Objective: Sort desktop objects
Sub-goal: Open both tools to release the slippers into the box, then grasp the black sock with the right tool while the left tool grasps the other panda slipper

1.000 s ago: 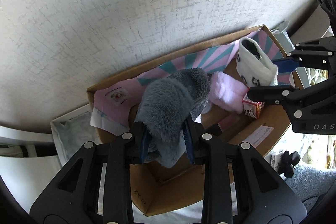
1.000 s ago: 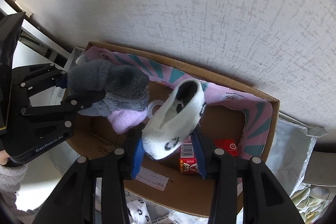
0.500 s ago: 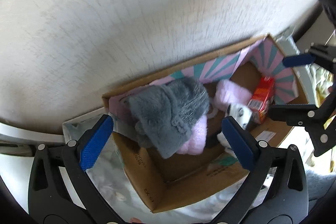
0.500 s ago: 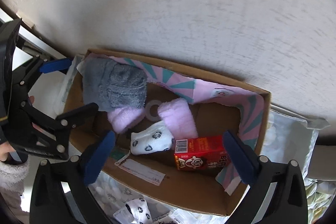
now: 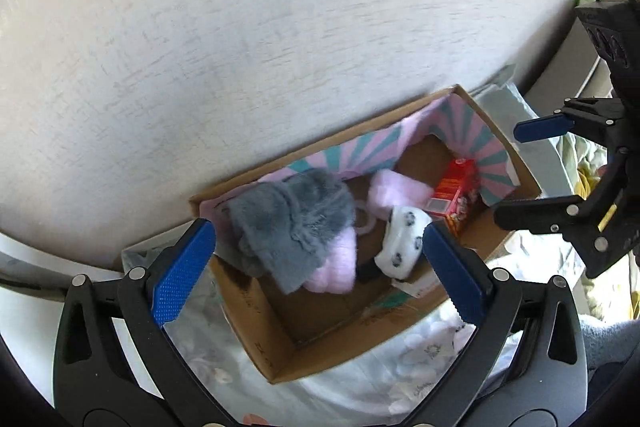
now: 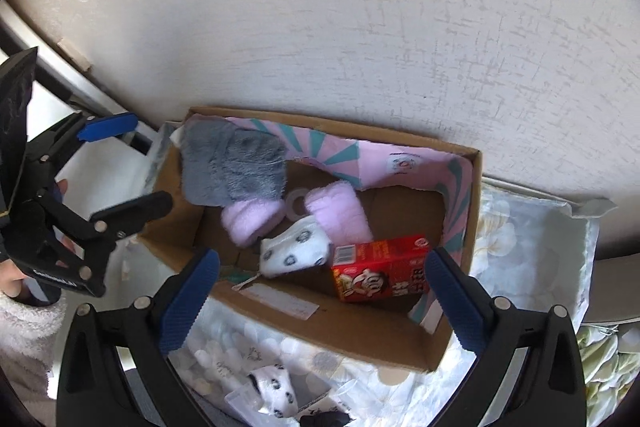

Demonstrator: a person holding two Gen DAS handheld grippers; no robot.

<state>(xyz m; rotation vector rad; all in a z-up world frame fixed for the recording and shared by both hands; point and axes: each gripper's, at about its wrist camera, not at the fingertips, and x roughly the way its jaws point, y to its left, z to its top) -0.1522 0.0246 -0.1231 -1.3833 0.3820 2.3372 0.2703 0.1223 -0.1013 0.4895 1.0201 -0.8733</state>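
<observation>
Both the left gripper (image 5: 318, 273) and right gripper (image 6: 320, 301) hang released above the box (image 6: 474, 203), where the grey sock (image 6: 234, 169) and white sock (image 6: 294, 247) lie, seemingly light, soft, best pinched mid-body.

Brown cardboard box (image 6: 304, 323) with a pink lining striped in teal rays (image 6: 320, 147). Inside: fuzzy grey sock (image 6: 232, 167), pale pink socks (image 6: 340, 207), a white sock with dark grey prints (image 6: 294, 247), and a red carton (image 6: 380, 267) with a cartoon face. The hand-held grippers are black with blue pads (image 5: 184, 271). The cloth (image 6: 532, 239) underneath is pale with a faint flower print.
</observation>
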